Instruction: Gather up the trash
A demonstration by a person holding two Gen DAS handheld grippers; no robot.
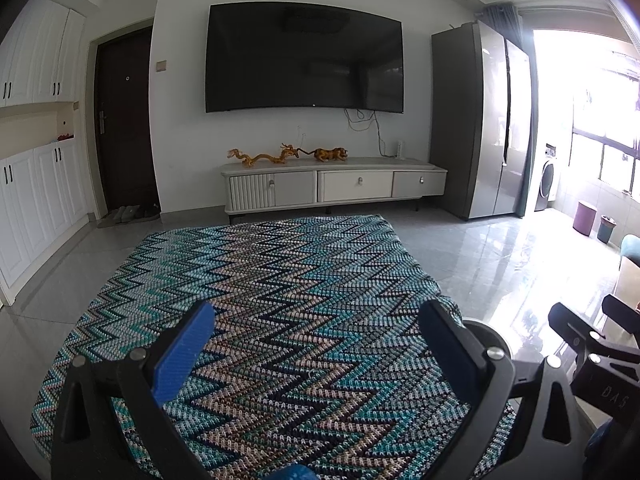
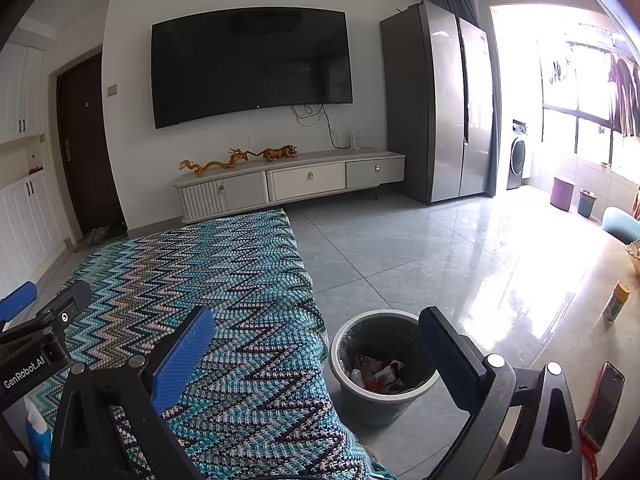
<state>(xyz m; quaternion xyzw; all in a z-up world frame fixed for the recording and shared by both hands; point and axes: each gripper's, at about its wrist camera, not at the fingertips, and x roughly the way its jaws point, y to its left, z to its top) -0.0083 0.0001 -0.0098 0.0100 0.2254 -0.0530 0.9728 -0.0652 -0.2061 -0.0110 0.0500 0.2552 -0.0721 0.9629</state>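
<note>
Both grippers hover with jaws spread and empty over a zigzag-knit blanket (image 1: 256,320): left gripper (image 1: 316,344), right gripper (image 2: 316,344). Trash (image 2: 376,372) sits in a grey wastebasket (image 2: 360,396) beside the blanket's edge.

both wrist views face tv wall (image 1: 180,60), sharing blanket (image 1: 280,300)

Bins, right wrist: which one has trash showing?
The grey bin beside the zigzag cloth, wrappers inside. The purple and teal ones stand far off by the window.
</note>
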